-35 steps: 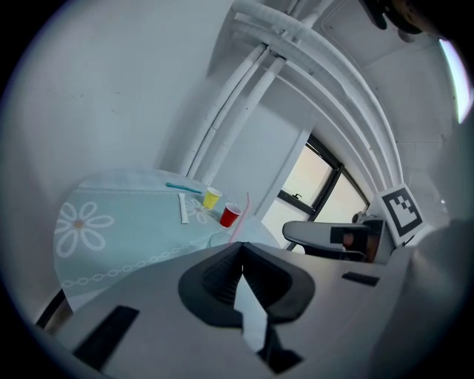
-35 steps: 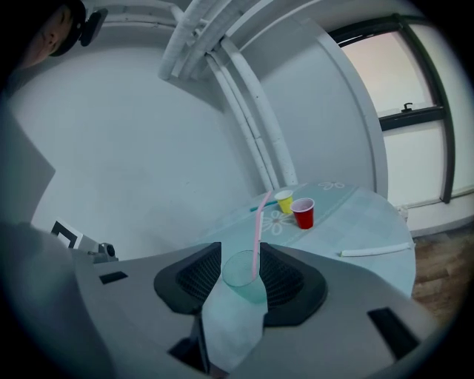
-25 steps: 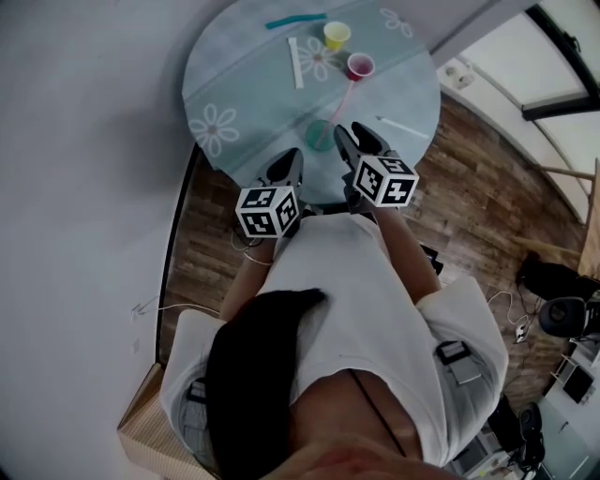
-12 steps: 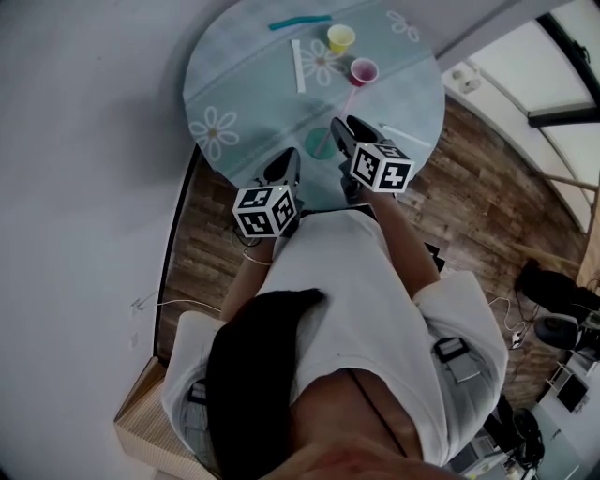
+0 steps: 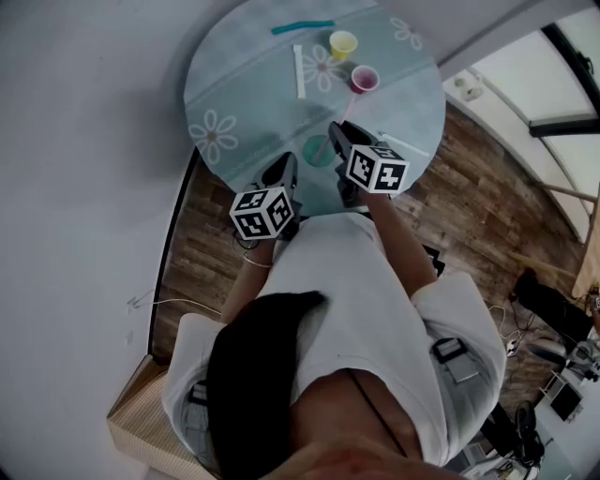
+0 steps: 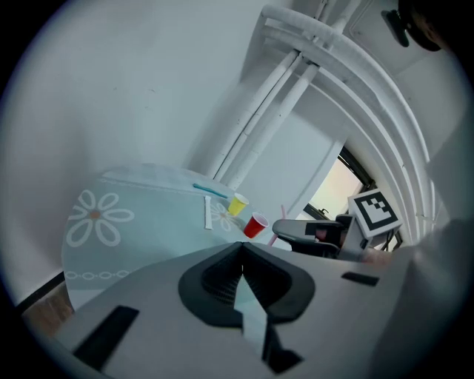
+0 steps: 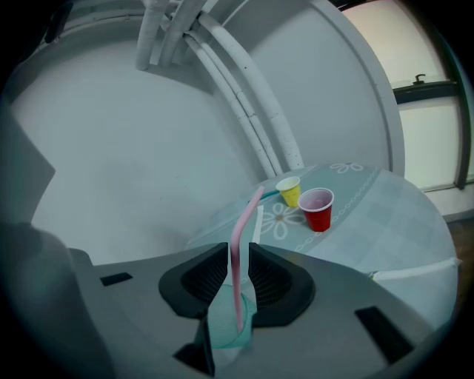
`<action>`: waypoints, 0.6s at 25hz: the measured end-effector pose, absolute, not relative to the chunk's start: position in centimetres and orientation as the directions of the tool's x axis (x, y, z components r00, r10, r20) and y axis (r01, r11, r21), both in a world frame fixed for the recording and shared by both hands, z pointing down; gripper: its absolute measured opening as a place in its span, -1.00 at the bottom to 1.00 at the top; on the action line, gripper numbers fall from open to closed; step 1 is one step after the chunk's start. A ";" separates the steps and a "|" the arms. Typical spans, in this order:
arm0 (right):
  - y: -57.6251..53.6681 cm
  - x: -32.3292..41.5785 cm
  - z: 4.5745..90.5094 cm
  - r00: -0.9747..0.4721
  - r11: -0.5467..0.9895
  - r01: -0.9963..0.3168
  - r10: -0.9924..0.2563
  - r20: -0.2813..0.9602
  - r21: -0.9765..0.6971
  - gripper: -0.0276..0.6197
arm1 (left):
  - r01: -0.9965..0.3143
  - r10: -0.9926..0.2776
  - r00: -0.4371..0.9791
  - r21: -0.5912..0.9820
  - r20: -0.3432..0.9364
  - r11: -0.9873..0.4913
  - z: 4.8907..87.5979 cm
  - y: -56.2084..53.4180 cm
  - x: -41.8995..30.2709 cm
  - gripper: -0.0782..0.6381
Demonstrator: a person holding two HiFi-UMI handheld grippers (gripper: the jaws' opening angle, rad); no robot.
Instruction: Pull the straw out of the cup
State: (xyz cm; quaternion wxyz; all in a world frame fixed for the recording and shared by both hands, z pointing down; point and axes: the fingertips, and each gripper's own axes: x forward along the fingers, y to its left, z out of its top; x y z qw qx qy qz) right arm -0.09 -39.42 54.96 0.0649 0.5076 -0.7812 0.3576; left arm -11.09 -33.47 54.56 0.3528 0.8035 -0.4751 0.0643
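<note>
A teal cup stands near the table's front edge, and a pink straw leans out of it toward the far right. In the right gripper view the straw rises from the cup straight between my jaws. My right gripper has just been closing about the straw; a thin gap still shows beside it, so it stands open. In the head view the right gripper is at the cup's right rim. My left gripper hovers left of the cup, and its tips meet on nothing.
A red cup and a yellow cup stand further back on the round flowered table. A white straw, a teal straw and another white straw lie flat. A wall is close on the left.
The right gripper has moved forward and a little left onto the pink straw, and its jaws have narrowed around it. The left gripper has rolled slightly and stayed in place.
</note>
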 end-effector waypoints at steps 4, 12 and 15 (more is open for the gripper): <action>-39.5 0.0 55.0 -0.473 0.229 -0.841 -0.752 0.460 -0.491 -0.70 | -0.811 -0.723 0.534 0.508 0.438 -0.292 54.5 -33.5 -11.1 -0.76; -39.4 -0.4 54.7 -0.488 0.250 -0.833 -0.754 0.440 -0.494 -0.76 | -0.821 -0.722 0.526 0.491 0.450 -0.292 54.8 -33.1 -11.3 -0.76; -39.3 -0.4 54.3 -0.500 0.260 -0.823 -0.753 0.427 -0.506 -0.76 | -0.820 -0.721 0.526 0.492 0.450 -0.292 54.8 -32.9 -11.3 -0.76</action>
